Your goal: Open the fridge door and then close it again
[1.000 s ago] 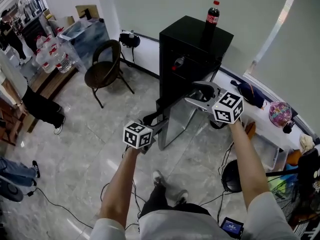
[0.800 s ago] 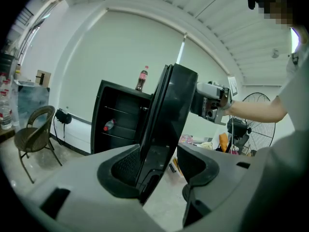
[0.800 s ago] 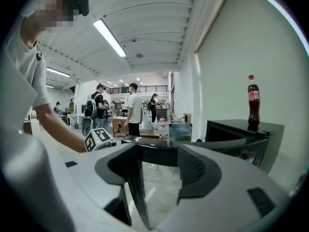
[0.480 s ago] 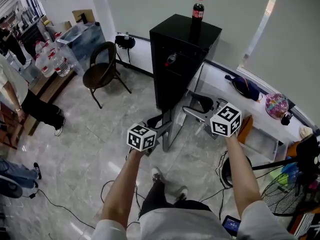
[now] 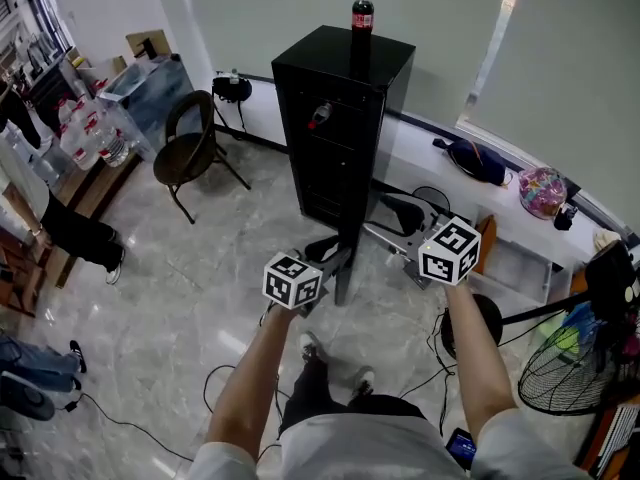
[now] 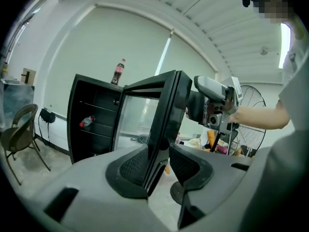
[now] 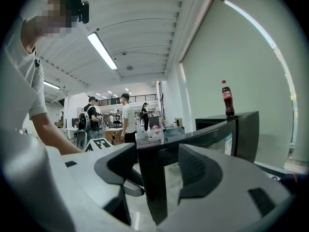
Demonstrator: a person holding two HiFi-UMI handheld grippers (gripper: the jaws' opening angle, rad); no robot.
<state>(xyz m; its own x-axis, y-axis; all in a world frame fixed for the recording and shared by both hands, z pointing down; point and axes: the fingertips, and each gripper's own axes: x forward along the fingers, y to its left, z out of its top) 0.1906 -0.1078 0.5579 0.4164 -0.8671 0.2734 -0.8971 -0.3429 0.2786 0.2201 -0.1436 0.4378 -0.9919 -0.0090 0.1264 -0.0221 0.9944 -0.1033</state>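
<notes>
The black fridge (image 5: 340, 118) stands open, and its door (image 5: 343, 268) is swung out toward me, seen edge-on. My left gripper (image 5: 333, 260) has just been closing. In the left gripper view its pads (image 6: 133, 163) press on both sides of the door's free edge (image 6: 161, 115). My right gripper (image 5: 378, 230) reaches the same door from the right. In the right gripper view the door edge (image 7: 152, 178) stands between its jaws, against the left one, with a gap to the right pad (image 7: 193, 170). A cola bottle (image 5: 361, 8) stands on top of the fridge, and another bottle (image 5: 320, 114) lies on a shelf inside.
A dark chair (image 5: 190, 138) stands left of the fridge, with water bottles (image 5: 85, 133) beyond it. Bags lie on the low white ledge (image 5: 500, 213) at the right. A fan (image 5: 570, 363) stands at the lower right. Cables run over the floor by my feet. People stand at the far left.
The door has swung further out from the fridge. Both grippers have drawn back toward me with it. The left jaws have closed in on the door edge.
</notes>
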